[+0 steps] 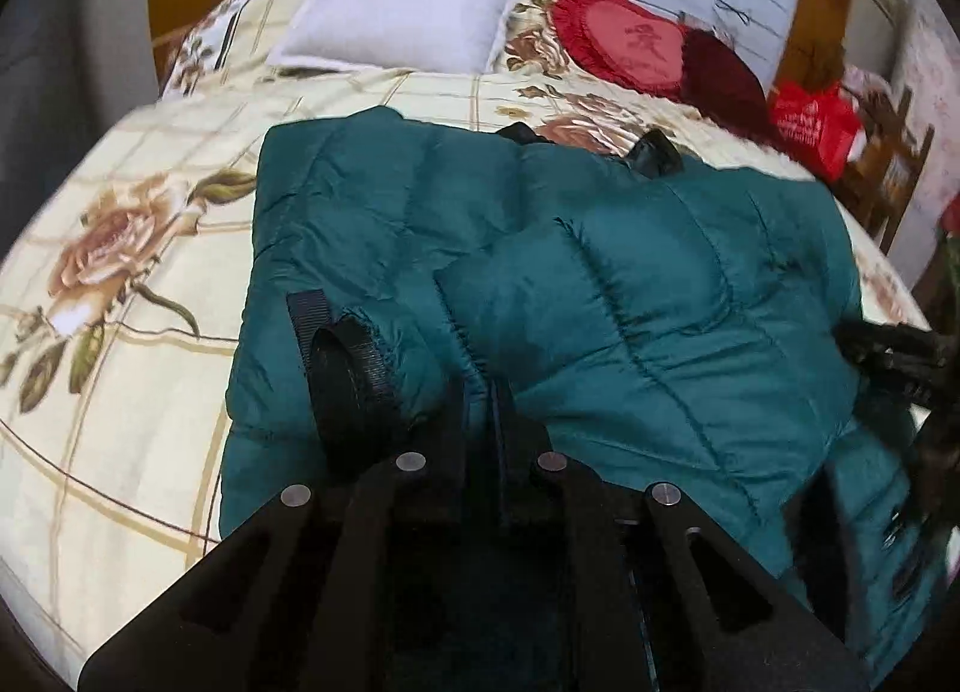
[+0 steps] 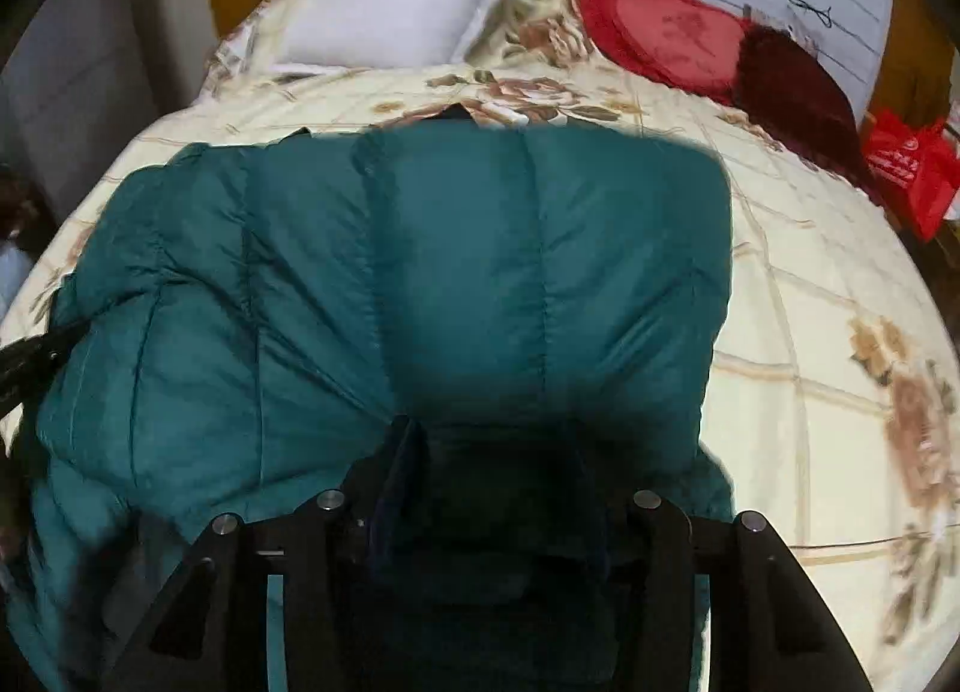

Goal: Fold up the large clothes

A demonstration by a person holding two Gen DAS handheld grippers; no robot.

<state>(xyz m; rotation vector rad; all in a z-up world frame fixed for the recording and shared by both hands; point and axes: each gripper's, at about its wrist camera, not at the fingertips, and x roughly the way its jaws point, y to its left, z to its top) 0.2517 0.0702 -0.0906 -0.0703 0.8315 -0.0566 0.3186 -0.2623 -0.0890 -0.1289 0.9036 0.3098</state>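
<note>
— So, which fold is this?
— Left gripper (image 1: pixel 480 410) is pinched tight on the green jacket's (image 1: pixel 600 284) near hem on the bed (image 1: pixel 120 392); right gripper (image 2: pixel 504 452) clamps a thick bunch.
— Next?
— Probably carrying that hem toward the pillow (image 1: pixel 396 2).

Left gripper (image 1: pixel 480 392): jaws fully closed, fingers pinched together on a fold of the teal puffer jacket (image 1: pixel 630 284), pitched downward. Right gripper (image 2: pixel 498 452): jaws partly apart, jacket fabric bunched between the fingers; blur hides whether the pads press on it. Also pitched downward.
</note>
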